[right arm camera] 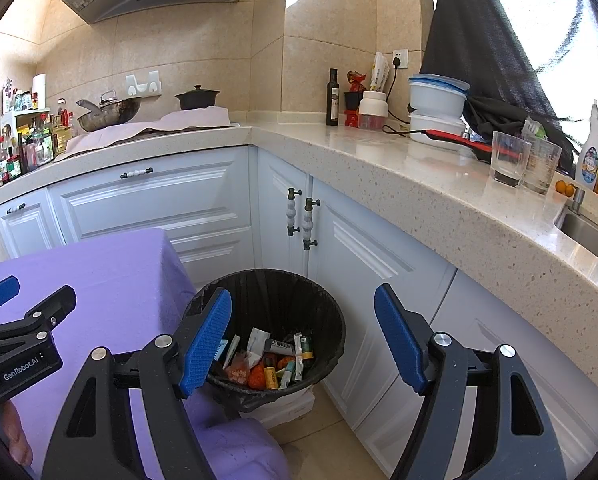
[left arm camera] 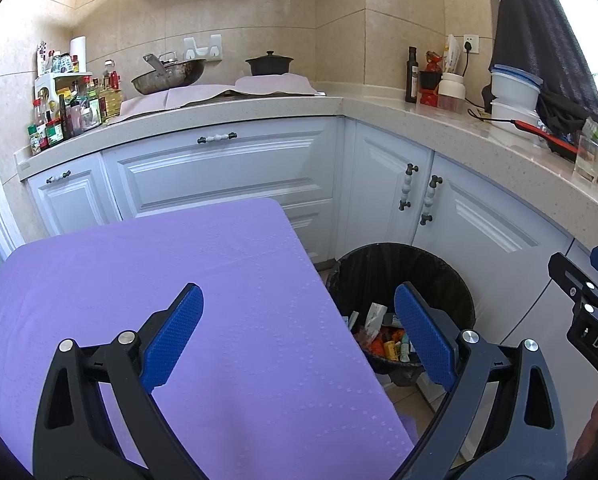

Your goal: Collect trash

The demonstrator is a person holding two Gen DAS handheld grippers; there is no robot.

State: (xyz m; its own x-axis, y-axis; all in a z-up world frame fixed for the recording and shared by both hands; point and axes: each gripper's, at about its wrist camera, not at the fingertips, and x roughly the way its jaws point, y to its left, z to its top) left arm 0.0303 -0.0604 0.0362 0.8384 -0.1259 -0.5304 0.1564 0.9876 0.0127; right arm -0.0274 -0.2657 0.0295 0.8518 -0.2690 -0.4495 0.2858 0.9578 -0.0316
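Gaping, both grippers (left arm camera: 299,336) (right arm camera: 303,336) empty; only the right view shows the sink (right arm camera: 591,236)

The purple tablecloth (left arm camera: 203,280) hides the trash bin's (left arm camera: 451,280) near-left rim.

purple tablecloth (left arm camera: 139,280), black bin liner (right arm camera: 283,296), blue ribbed fingers (left arm camera: 175,332)

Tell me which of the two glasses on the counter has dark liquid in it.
The left glass, nearer the red tool; a dark layer sits at its bottom. The right glass looks clear.
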